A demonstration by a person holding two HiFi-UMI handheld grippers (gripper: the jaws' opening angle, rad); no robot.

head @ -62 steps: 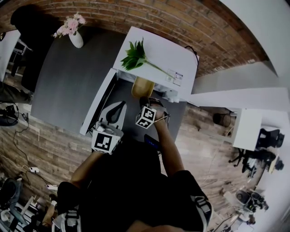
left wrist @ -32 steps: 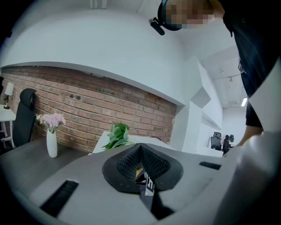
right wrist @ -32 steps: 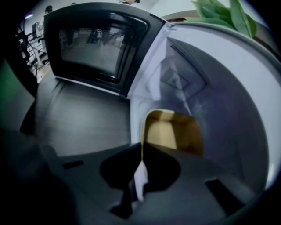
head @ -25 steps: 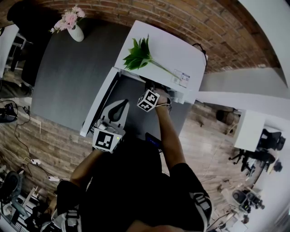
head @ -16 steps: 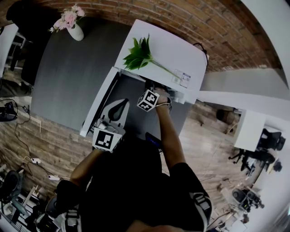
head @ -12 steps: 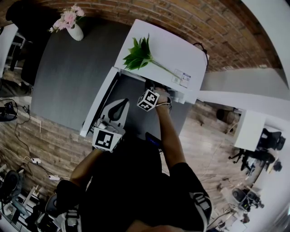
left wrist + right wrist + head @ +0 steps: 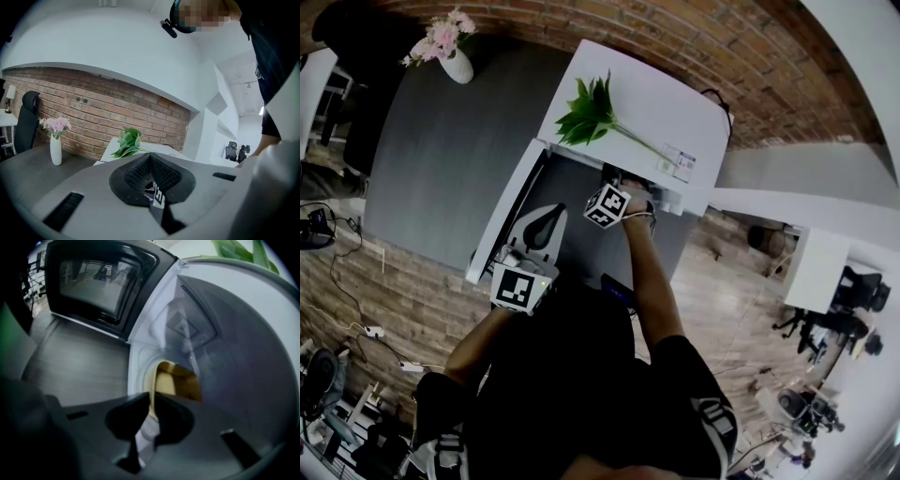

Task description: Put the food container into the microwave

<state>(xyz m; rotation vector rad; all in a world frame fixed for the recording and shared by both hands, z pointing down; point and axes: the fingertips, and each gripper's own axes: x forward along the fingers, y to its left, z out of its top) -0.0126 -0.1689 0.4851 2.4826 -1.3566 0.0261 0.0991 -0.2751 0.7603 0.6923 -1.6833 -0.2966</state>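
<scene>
The right gripper's (image 7: 152, 401) 2 jaws stand almost together, with only a thin gap, and that gap is filled by the near rim of the tan food container (image 7: 177, 380), which they pinch. The container is already inside the open microwave (image 7: 234, 333), toward the back of the white cavity, with the door (image 7: 93, 282) swung wide to the left. No view shows whether its base rests flat on the cavity floor. The left gripper (image 7: 150, 161) has its jaws closed on each other with nothing between them. It is held apart from the work, pointing toward the brick wall, the vase (image 7: 56, 150) and the plant (image 7: 126, 143) on top of the microwave. The main risk, as I judge it, is letting go too early: if the container hangs tilted from that 1 pinched edge, it could drop and tip or spill. The grip on such a thin rim also looks slight, so a jolt might let it slip. Drawing the gripper back before the jaws part would drag the container out again, and the gripper body could knock the cavity wall or the door frame on the way out.
</scene>
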